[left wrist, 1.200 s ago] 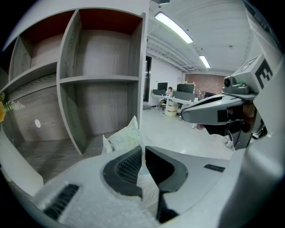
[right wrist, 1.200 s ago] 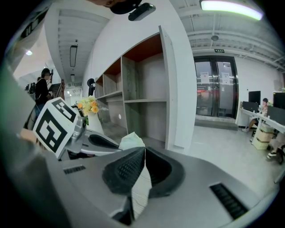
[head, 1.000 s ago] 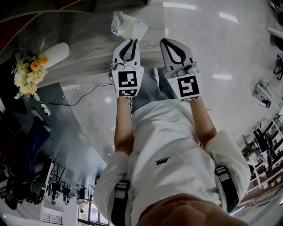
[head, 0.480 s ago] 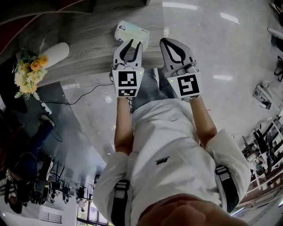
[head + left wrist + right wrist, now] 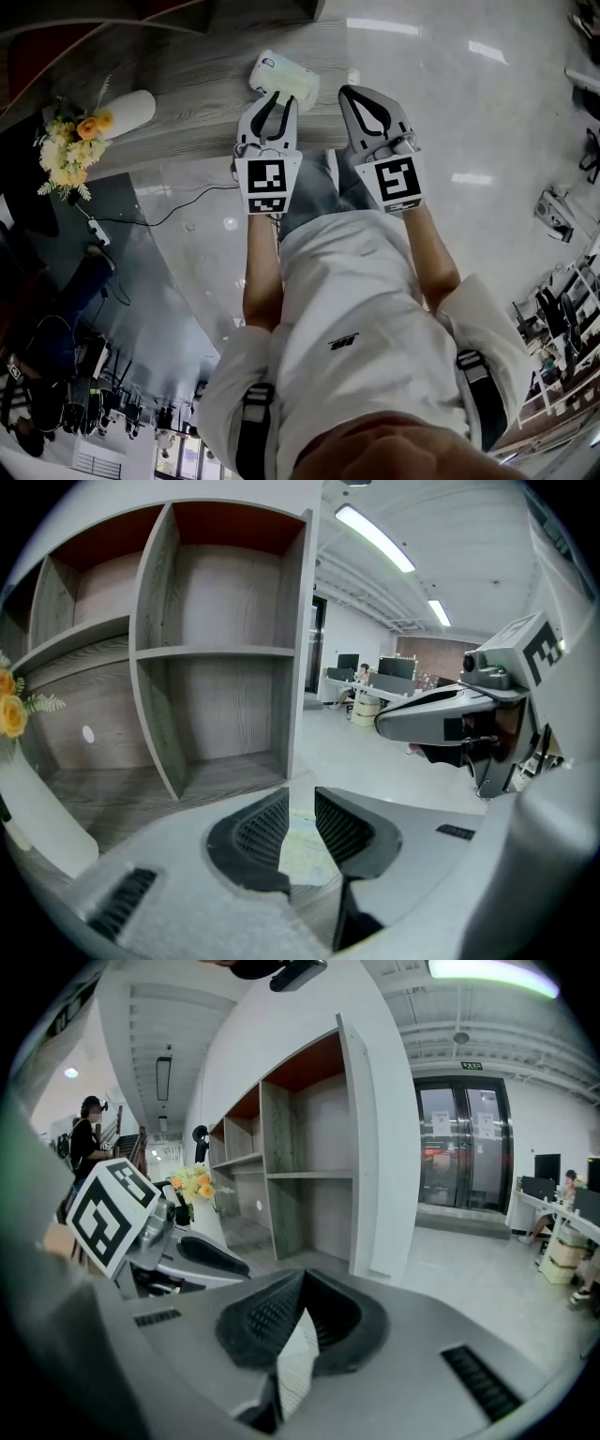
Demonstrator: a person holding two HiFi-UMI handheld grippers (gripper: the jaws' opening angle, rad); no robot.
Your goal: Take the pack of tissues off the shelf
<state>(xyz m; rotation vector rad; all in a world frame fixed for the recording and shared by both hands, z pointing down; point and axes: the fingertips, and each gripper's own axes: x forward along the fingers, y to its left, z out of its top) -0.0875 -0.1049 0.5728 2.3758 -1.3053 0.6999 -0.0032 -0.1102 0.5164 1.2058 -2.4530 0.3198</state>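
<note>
The pack of tissues (image 5: 284,77), pale yellow-green, lies flat on the grey wooden base (image 5: 187,84) of the shelf unit, just past the tips of my left gripper (image 5: 273,94). In the left gripper view a strip of the pack (image 5: 305,850) shows low in the narrow gap between the jaws of the left gripper (image 5: 302,794), which stand slightly apart. The compartments of the shelf (image 5: 225,652) hold nothing. My right gripper (image 5: 354,91) hovers beside the left one, shut and empty (image 5: 302,1279).
A white vase (image 5: 127,112) with yellow flowers (image 5: 66,150) stands on the wooden base to the left. A black cable (image 5: 178,202) runs over the glossy floor. The shelf's end panel (image 5: 375,1147) rises ahead. Desks and seated people are far off.
A second ago the pack stood raised and crumpled at the left gripper's tips. It has since dropped flat onto the wood. Both grippers have barely moved.
</note>
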